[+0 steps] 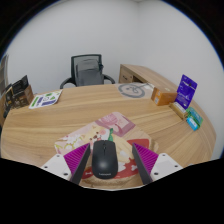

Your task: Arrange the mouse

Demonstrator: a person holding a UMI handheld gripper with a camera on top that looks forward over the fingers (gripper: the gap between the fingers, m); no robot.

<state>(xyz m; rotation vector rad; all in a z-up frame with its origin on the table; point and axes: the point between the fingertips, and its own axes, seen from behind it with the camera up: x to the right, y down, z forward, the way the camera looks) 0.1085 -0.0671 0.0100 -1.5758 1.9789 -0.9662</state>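
Resting on a wooden table (60, 120), a black mouse (104, 158) sits between the gripper (108, 166) fingers — spread wide, gaps either side — office chair (87, 71) beyond

gripper (105, 166) | two dark fingers (78, 170) | magenta triangular inner pads (76, 158)

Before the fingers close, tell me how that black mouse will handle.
The black mouse looks rigid, so it should not flex. Its smooth domed shell may slip between the gripper pads. It sits flat, so it is unlikely to roll.
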